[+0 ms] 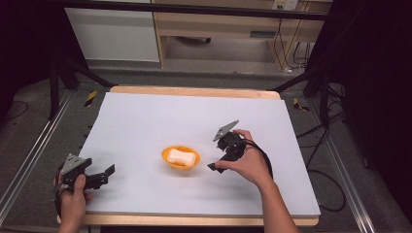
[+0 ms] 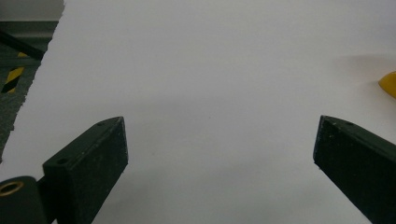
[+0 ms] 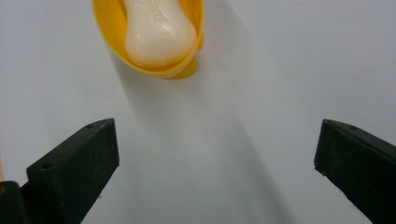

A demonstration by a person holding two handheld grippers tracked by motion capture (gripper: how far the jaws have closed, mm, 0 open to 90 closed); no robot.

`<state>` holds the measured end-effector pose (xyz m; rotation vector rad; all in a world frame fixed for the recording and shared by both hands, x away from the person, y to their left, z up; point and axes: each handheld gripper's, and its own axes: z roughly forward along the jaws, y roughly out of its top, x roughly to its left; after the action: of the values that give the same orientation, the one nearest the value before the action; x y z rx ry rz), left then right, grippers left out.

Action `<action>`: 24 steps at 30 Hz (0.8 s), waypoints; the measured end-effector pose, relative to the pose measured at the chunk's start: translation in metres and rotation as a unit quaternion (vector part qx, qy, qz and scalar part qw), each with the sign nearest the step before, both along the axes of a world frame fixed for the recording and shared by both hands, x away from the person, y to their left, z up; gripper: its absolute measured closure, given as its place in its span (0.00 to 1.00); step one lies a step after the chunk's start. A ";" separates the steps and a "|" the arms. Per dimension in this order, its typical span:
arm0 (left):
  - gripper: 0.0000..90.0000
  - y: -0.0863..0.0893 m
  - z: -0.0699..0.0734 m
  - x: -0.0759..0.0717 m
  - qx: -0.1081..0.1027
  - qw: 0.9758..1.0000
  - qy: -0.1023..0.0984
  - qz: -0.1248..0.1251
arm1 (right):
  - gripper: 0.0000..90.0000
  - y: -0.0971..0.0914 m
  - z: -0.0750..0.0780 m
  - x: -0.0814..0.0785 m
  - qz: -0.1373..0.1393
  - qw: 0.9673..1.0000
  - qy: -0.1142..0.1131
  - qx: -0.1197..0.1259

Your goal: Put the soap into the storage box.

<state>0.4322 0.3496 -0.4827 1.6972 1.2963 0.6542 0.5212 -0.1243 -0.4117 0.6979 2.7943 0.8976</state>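
Two hand-held grippers work over a white board (image 1: 145,116) laid on a wooden table (image 1: 194,91). Right gripper (image 1: 217,154): held in the person's right hand (image 1: 250,165), right of centre on the board, its grey three-cornered plate tilted upward. In the right gripper view its two black jaws stand wide apart with bare board between them and nothing clamped. Just beyond the jaws, toward the upper left of that view, sits a yellow dish (image 3: 191,65) holding a white bar of soap (image 3: 159,35); embossed lettering on the bar is too partial to read.

In the high view the yellow dish (image 1: 167,162) rests near the middle of the board, with the soap (image 1: 180,156) lying inside it, just to the left of the right gripper and apart from it.

Left gripper (image 1: 108,174): held in the left hand (image 1: 73,201) at the near left edge of the board, well apart from the dish. In the left gripper view its jaws are likewise spread wide over bare board, gripping nothing; an edge of the yellow dish (image 2: 388,84) shows at the far right.

Beyond the table lie grey floor, black frame bars and cables.
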 end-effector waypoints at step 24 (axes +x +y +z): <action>0.03 -0.001 0.000 0.000 0.001 1.000 0.000 -0.001 | 0.01 -0.093 -0.034 -0.030 -0.077 0.996 -0.008 0.037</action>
<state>0.4320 0.3490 -0.4827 1.6996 1.2940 0.6540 0.4908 -0.2169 -0.4454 0.8980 2.6605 0.9765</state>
